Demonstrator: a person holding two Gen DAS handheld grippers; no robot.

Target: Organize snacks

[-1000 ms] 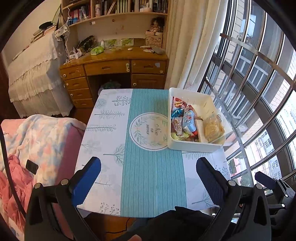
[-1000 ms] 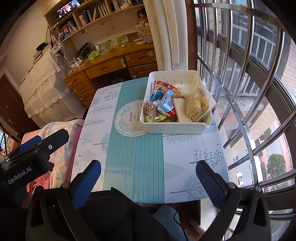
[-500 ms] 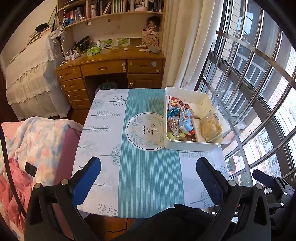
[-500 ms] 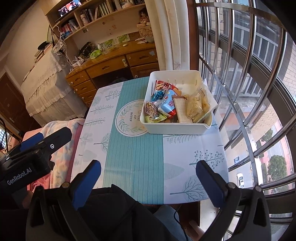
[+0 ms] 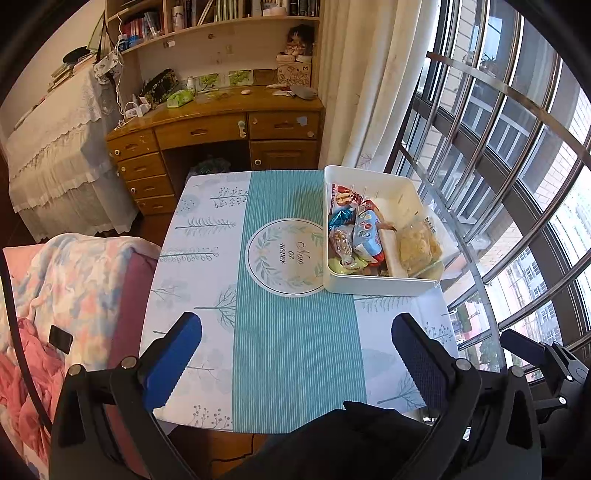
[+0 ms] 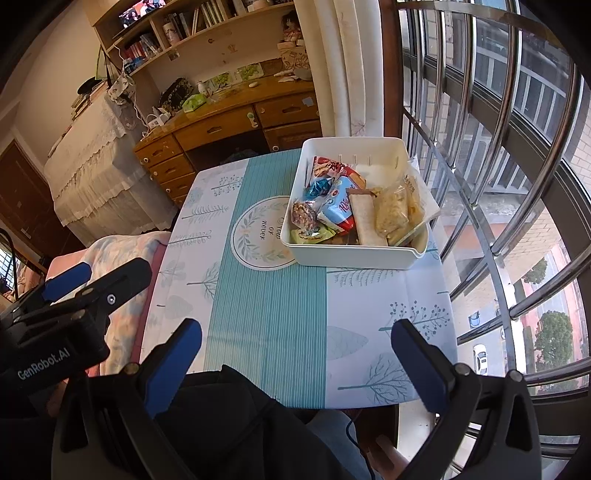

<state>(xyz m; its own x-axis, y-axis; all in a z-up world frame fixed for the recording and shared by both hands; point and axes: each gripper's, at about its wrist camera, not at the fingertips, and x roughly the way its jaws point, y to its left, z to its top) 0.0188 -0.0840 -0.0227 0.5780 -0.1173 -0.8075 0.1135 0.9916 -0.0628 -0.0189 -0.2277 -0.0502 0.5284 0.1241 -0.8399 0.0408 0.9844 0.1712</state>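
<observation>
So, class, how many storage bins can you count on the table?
1: the white bin sits on the far right part of the table, beside the window, holding snack packets. No other shows.

Wooden desk under bookshelves, beside barred windows.

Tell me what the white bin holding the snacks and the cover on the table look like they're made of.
White bin: looks like matte moulded plastic, with smooth walls, rounded corners and a rolled rim. Table cover: probably a printed vinyl or coated sheet; it lies flat, shows fold creases and has a slight sheen, though woven cloth can't be ruled out.
</observation>
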